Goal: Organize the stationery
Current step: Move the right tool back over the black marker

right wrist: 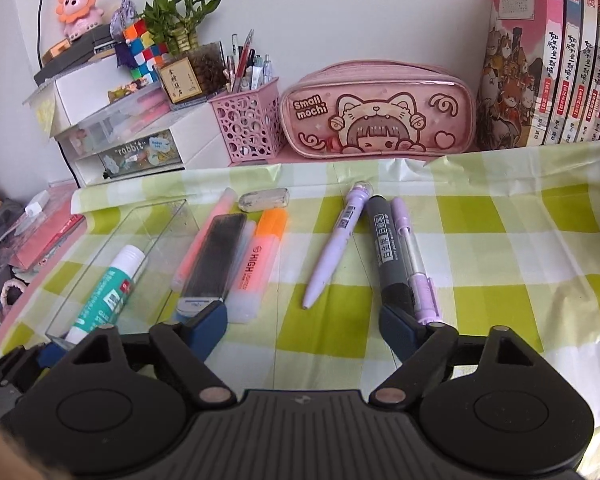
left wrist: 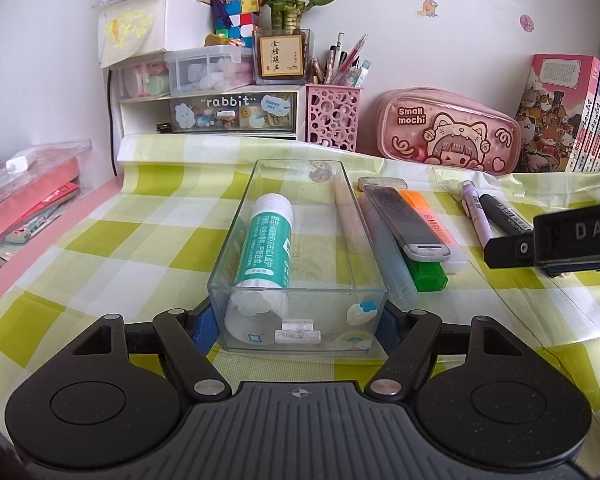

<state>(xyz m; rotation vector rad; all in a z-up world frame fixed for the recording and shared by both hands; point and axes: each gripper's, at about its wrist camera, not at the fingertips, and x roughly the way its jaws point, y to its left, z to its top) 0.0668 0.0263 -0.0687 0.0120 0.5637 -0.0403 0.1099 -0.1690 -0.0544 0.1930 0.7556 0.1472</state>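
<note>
Left wrist view shows the left gripper (left wrist: 299, 322) pinching the near end of the clear tray (left wrist: 236, 236); its blue pads press on both side walls, so it steadies the tray on the checked cloth (left wrist: 112, 248). Inside the tray, straight ahead of this gripper, lies only the glue stick (left wrist: 263, 242). I judge the sorting has hardly begun: one item is in and the others wait outside.

Just beside the tray's right wall, ahead and to the right of the left gripper, lie the orange highlighter (left wrist: 424, 216), a green highlighter (left wrist: 426, 276), a dark flat tool (left wrist: 404, 220) resting over them, and a worn eraser (left wrist: 382, 183) at the far end.

In the right wrist view, the right gripper (right wrist: 304, 326) has its jaws spread, with nothing between them. The purple pen (right wrist: 338, 252) lies ahead of it, between the lines of its fingers. The grey marker (right wrist: 388, 252) and a clear purple pen (right wrist: 414, 268) lie near its right finger, and I cannot tell whether they touch it. All these items are, I think, still to be put away. Which one comes next is not decided by the pictures.
</note>
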